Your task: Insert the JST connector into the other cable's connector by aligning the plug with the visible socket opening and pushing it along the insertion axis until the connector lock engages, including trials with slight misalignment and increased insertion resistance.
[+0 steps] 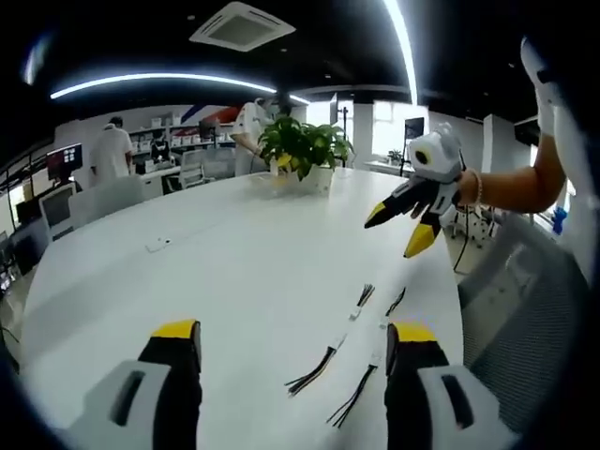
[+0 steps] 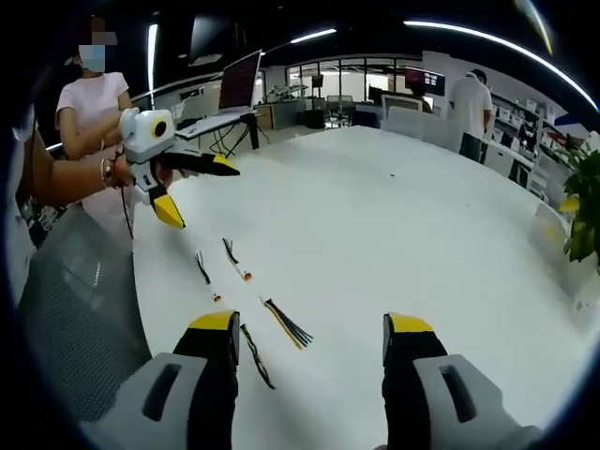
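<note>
White table (image 1: 234, 244), 4 cable pcs (image 1: 311, 370), potted plant (image 1: 302, 148)

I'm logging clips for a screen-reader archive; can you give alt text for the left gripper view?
The left gripper, fingers apart and empty, hovers over a white table where several short black cables lie loose near its edge. The right gripper, held by a hand, hangs open above the table's far side, with a potted plant beyond.

From my left gripper view, the cables (image 1: 323, 364) on the white table (image 1: 234, 262) are too small for me to make out any connector. In my right gripper view, the potted plant (image 2: 581, 211) is cut off by the edge.
</note>
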Demonstrator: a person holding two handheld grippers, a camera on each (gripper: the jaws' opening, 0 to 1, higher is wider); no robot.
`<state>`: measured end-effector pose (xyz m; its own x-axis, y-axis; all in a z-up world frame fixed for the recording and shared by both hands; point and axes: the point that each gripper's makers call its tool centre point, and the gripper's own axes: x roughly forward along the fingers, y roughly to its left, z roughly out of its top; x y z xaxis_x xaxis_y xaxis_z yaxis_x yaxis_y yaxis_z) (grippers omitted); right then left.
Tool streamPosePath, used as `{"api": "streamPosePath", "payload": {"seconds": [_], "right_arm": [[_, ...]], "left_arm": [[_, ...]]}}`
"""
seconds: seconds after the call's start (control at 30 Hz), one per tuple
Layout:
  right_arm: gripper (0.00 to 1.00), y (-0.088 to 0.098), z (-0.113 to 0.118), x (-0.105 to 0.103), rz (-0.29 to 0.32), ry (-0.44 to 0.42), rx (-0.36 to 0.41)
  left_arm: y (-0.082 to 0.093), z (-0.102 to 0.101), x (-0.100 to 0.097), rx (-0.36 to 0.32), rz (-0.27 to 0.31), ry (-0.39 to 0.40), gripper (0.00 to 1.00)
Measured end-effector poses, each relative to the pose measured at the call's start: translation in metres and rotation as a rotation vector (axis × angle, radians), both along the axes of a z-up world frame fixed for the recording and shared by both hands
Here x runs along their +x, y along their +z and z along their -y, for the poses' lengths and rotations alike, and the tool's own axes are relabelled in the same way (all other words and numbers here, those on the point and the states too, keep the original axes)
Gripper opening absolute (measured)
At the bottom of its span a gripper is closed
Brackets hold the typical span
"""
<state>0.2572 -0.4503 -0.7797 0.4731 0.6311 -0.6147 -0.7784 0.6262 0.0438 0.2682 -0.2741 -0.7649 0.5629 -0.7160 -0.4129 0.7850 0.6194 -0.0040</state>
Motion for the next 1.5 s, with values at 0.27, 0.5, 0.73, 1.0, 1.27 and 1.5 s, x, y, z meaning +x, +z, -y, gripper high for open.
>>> {"api": "streamPosePath", "payload": {"seconds": [0.27,0.5,0.73,1.0,1.27,1.5], "right_arm": [[0.58,-0.006,-0.002,0.001,-0.012,0.047,-0.017],[0.54,-0.011,-0.008,0.000,-0.012,0.129,-0.055],[0.50,-0.014,-0.014,0.000,0.006,0.235,-0.088],[0.47,-0.022,-0.024,-0.008,0.045,0.406,-0.130],[0.42,-0.028,-0.035,-0.008,0.048,0.470,-0.094],[0.36,-0.034,-0.044,-0.007,0.037,0.493,-0.070]], "left_arm": [[-0.011,0.008,-0.003,0.032,-0.024,-0.065,0.77],[-0.026,0.012,-0.002,0.129,-0.018,-0.159,0.73],[-0.031,0.019,-0.003,0.140,-0.029,-0.224,0.66],[-0.039,0.026,-0.005,0.187,-0.022,-0.320,0.59],[-0.050,0.035,-0.007,0.184,-0.033,-0.363,0.53],[-0.061,0.042,-0.008,0.171,-0.045,-0.382,0.42]]}}
